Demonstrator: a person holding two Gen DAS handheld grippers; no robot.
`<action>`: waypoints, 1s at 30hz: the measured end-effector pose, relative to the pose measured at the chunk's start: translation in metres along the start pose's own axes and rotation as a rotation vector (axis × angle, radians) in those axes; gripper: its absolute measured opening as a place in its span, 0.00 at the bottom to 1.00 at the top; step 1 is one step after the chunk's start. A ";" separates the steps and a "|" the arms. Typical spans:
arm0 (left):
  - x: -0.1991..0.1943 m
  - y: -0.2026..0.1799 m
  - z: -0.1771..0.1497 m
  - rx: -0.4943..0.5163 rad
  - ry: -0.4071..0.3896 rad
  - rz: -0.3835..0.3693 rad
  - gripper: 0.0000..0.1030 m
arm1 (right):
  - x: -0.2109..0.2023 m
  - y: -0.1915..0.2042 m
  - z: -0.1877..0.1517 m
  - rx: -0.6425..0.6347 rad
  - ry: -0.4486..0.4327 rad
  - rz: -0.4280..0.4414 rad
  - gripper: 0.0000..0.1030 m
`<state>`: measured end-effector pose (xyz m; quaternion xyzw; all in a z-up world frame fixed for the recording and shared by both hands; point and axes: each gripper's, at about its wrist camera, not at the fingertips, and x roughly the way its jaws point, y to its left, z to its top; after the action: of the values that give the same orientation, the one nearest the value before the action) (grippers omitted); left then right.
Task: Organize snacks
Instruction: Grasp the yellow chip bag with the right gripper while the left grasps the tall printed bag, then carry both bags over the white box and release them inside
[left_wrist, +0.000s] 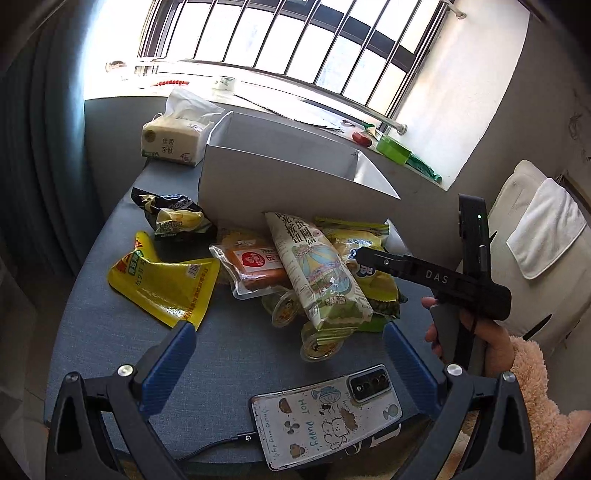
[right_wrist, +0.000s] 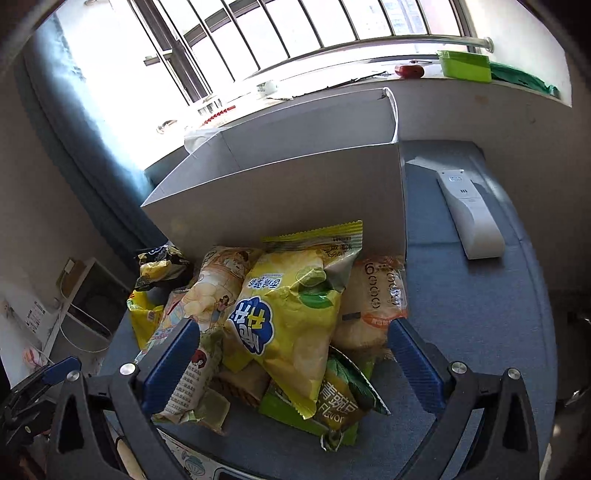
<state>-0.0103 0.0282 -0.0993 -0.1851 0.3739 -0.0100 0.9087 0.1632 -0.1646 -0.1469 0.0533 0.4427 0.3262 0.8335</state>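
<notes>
**Both grippers spread wide over snack pile**

Left gripper (left_wrist: 290, 341) and right gripper (right_wrist: 293, 345) both gaping, holding nothing. Snack pile (left_wrist: 314, 266) on blue table (left_wrist: 110, 332), touching front of white box (right_wrist: 280, 192). Phone (left_wrist: 325, 417) near left gripper.

Snack pile (right_wrist: 288, 325) abuts grey box (right_wrist: 280, 192) wall; bare table (right_wrist: 480, 332) right of pile; phone (left_wrist: 325, 417) occupies near edge.
</notes>
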 end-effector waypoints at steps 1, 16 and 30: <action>0.000 0.000 0.001 0.004 0.001 0.006 1.00 | 0.007 0.001 0.002 -0.004 0.025 0.001 1.00; 0.019 -0.012 0.007 0.038 0.044 0.014 1.00 | -0.034 -0.001 0.004 -0.013 -0.052 0.091 0.48; 0.131 -0.073 0.050 0.264 0.231 0.203 1.00 | -0.130 -0.043 -0.034 0.124 -0.195 0.066 0.49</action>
<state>0.1270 -0.0441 -0.1301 -0.0232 0.4878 0.0114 0.8726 0.1070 -0.2813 -0.0918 0.1509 0.3771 0.3185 0.8565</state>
